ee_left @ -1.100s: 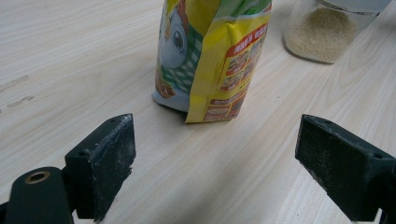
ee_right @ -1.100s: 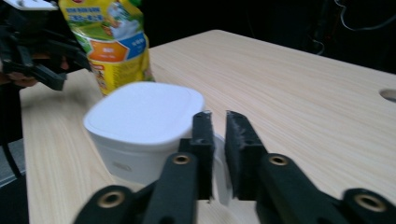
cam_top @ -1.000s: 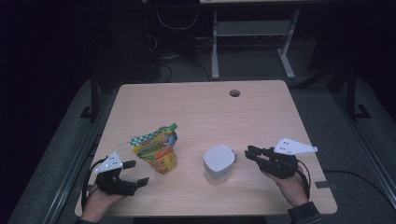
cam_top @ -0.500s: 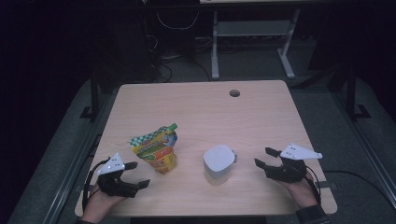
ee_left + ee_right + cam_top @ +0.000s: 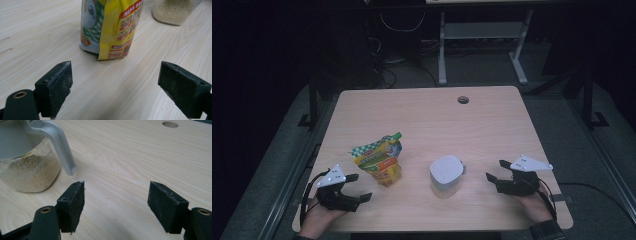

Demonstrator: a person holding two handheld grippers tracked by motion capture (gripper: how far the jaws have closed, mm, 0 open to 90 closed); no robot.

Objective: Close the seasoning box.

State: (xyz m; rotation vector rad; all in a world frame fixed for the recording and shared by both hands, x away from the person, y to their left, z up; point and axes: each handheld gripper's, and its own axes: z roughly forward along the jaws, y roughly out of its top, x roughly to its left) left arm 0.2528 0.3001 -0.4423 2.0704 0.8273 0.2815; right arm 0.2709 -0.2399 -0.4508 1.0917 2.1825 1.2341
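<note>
Both jaws spread, empty: left hand-held gripper faces pouch; right hand-held gripper beside jar. Likely pouch grasp: pinch low, keep upright.

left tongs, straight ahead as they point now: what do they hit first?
Most likely the pouch. It stands upright on the table, ahead of the open left tongs, roughly centred between the jaws. The jar is farther off to the side. Depth is unclear.

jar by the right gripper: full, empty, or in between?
In between. The clear jar holds tan grains in its lower part only, as the right gripper view shows; the glass above is mostly clear. Its grey-white lid is on.
</note>
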